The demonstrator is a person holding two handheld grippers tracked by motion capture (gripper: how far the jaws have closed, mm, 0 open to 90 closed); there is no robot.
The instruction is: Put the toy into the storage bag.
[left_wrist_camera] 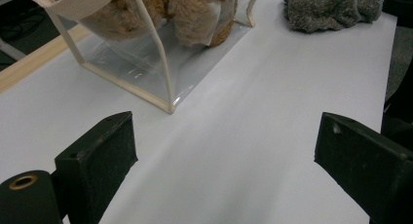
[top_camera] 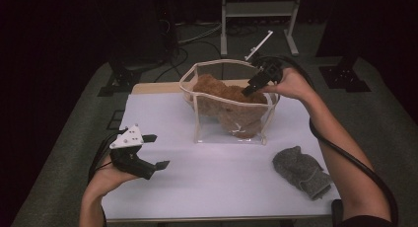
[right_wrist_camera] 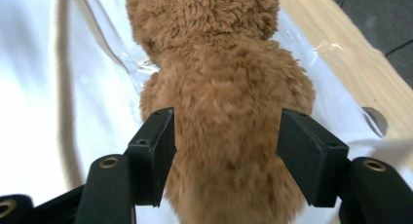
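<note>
The white table [top_camera: 217,187] carries everything, and at its far middle stands a clear plastic bag [top_camera: 204,131] with cream edging, its mouth open to above. Inside the bag lies a brown plush teddy bear [top_camera: 217,91], and a part of it rises over the rim. At the near right of the table lies a grey knitted cloth [top_camera: 300,170], well apart from the bag.

The right gripper [top_camera: 249,89] reaches down into the bag mouth from the far right side. In the right gripper view its jaws stand on both sides of the bear's [right_wrist_camera: 229,136] furry body and seem to pinch it; the plush fills the whole gap between them. The bear's long axis runs straight away from the jaws in that view, so I judge that a pull or a push must go along this line, through the open mouth of the bag. The right hand is clearly the nearer one to the bear.

The left gripper [top_camera: 157,150] hovers over the near left part of the table, jaws spread wide and holding nothing, the bag [left_wrist_camera: 146,73] in front of it.

The bear's face and legs are hard to make out, and the bag wall with its reflections hides the lower body
</note>
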